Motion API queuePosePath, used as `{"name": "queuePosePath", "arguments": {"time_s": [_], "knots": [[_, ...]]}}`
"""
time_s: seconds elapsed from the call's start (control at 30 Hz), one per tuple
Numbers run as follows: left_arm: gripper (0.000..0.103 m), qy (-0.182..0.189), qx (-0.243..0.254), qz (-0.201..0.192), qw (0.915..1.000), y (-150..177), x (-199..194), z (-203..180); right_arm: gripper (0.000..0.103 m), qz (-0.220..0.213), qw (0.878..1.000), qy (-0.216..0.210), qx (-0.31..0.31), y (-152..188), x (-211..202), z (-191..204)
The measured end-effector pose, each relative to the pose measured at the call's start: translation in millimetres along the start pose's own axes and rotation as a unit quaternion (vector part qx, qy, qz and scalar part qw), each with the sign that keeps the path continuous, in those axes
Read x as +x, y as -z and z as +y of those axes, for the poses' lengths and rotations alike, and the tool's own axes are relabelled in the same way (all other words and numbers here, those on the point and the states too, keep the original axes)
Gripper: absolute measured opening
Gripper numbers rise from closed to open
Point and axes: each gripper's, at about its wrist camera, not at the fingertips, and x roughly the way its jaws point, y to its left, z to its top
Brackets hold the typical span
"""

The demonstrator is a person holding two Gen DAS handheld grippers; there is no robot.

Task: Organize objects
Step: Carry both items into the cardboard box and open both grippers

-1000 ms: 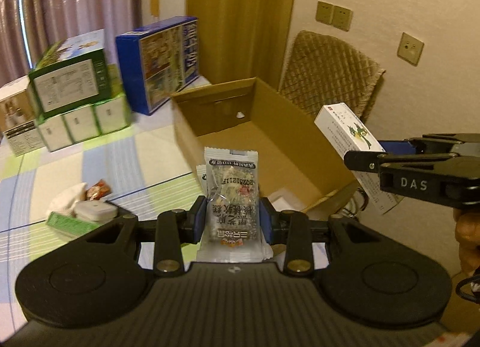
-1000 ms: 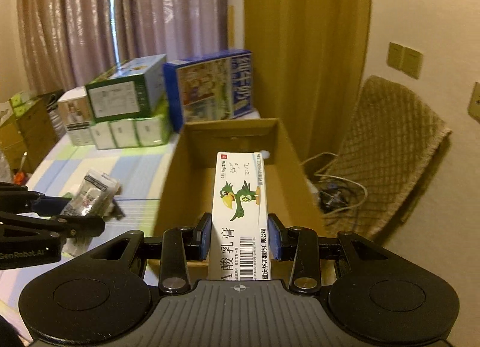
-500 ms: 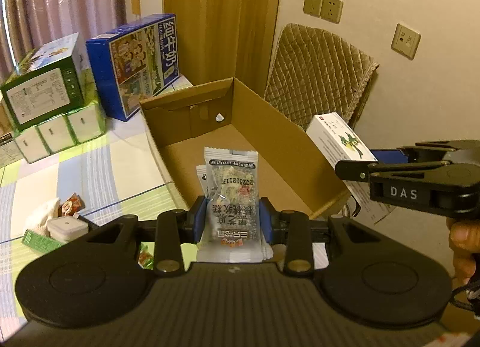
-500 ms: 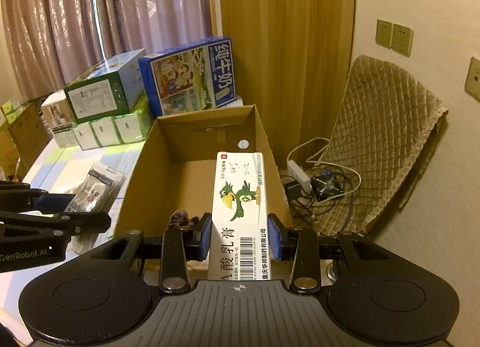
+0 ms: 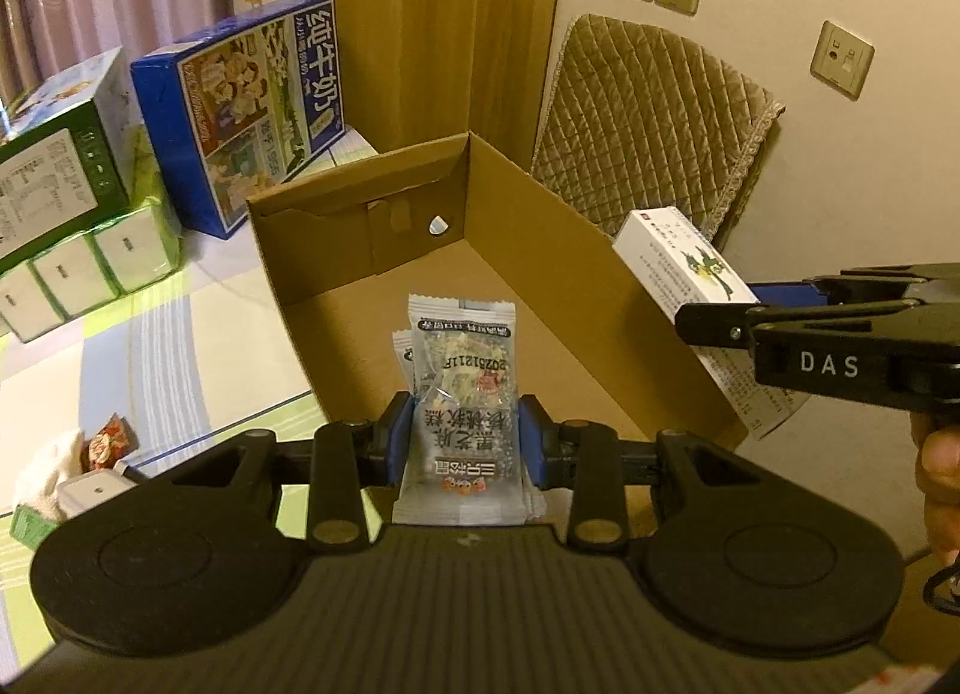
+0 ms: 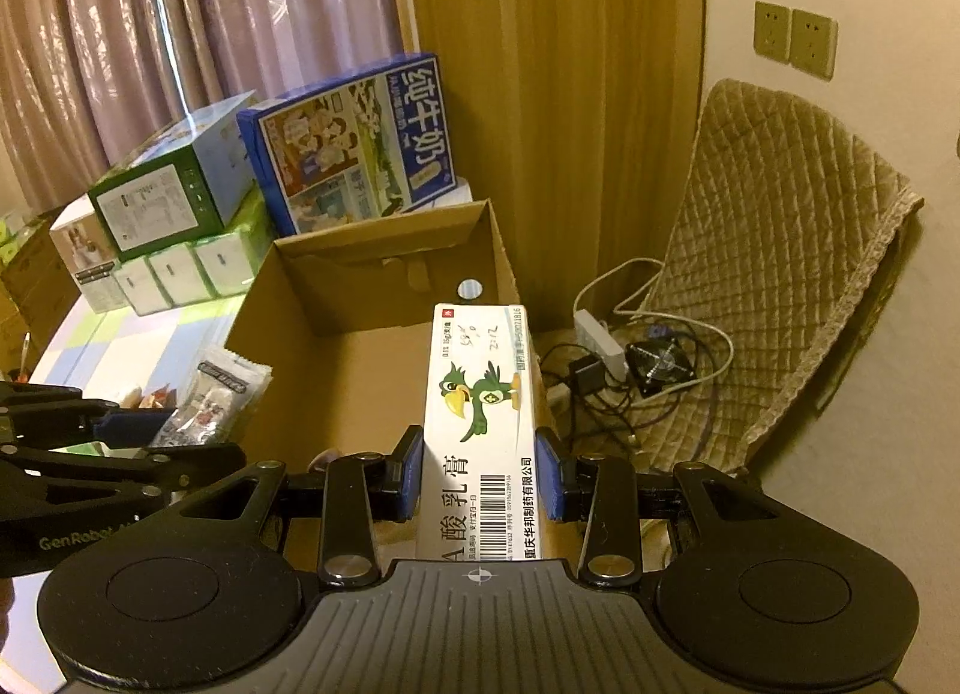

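My left hand-held gripper is clamped on a stack of crinkly clear snack packets, their sealed serrated edges pointing up, blue pads pressing both sides. They hang just above the near rim of the open carton, a plain brown corrugated box with a small round hole in its far wall; the part of its floor I can see is bare.

My right hand-held gripper is clamped on a long white cardboard ointment box printed with a green bird and a barcode. In the right wrist view it lies over the carton's right wall, its far end reaching toward the far corner.

Behind the carton, on the striped tabletop, stands a glossy blue milk case; left of the carton sit a green-edged box and wrapped tissue packs. Right of the carton, a quilted tan cushion leans on the wall above tangled cables.
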Motion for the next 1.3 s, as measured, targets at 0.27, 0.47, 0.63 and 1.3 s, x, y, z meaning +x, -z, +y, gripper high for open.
{"name": "queuePosePath", "arguments": {"time_s": [0.27, 0.47, 0.63, 1.3], "knots": [[0.047, -0.018, -0.002, -0.004, 0.9998, 4, 8, 12, 0.035, 0.011, 1.0, -0.003, 0.005, 2, 14, -1], [0.048, -0.029, -0.027, -0.017, 0.9991, 8, -11, 28, 0.035, 0.014, 1.0, -0.009, 0.003, 3, 16, 4], [0.052, -0.032, -0.04, -0.024, 0.9984, 11, -24, 37, 0.035, 0.005, 1.0, -0.01, -0.006, -3, 19, 11], [0.073, -0.071, -0.099, -0.028, 0.9921, 78, -99, 74, 0.082, -0.03, 0.998, -0.051, 0.007, 36, -57, 53]]}}
